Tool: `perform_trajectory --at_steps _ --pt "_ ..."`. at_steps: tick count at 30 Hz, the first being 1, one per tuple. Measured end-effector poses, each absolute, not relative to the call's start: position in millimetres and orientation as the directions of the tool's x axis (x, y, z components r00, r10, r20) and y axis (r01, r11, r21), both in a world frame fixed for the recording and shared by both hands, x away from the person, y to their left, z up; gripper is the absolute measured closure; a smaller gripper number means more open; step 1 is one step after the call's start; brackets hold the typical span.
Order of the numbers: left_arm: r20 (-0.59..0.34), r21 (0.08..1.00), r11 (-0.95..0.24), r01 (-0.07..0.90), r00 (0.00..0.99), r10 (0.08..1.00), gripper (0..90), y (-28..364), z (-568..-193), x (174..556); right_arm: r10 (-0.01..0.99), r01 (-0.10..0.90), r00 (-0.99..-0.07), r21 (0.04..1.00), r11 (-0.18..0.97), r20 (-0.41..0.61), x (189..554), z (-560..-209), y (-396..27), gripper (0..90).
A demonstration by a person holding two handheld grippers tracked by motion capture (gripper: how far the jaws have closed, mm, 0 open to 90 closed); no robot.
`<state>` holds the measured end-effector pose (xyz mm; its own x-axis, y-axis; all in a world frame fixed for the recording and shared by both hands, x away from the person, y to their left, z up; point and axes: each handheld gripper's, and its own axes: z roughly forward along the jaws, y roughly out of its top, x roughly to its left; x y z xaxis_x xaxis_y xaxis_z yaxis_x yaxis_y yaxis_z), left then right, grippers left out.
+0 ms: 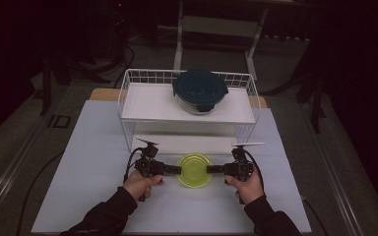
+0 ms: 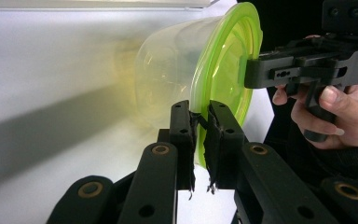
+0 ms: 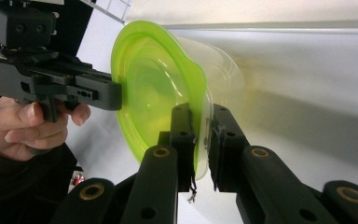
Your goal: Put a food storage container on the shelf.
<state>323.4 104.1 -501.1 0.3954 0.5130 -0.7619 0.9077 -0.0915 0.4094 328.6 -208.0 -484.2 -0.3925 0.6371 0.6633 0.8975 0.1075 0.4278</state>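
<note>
Clear round plastic container with lime-green lid (image 1: 194,170), low over the white desk (image 1: 93,162) before the wire shelf (image 1: 187,110). Clamped at opposite rims by left gripper (image 1: 179,169) and right gripper (image 1: 209,169). Grasp done; placing probably still ahead.

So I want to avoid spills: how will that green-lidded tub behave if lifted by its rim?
Probably light: the clear tub looks empty. Its thin green lid may flex or pop off where the left gripper and right gripper pinch opposite edges.
</note>
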Motion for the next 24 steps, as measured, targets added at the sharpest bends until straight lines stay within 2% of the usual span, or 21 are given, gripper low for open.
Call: perform_trajectory --at_steps 24 --pt "-0.685 0.555 -0.096 0.826 0.52 0.51 81.4 110.4 -423.6 294.7 0.613 0.812 -0.516 0.569 0.129 0.598 301.6 -414.2 -204.8 81.1"
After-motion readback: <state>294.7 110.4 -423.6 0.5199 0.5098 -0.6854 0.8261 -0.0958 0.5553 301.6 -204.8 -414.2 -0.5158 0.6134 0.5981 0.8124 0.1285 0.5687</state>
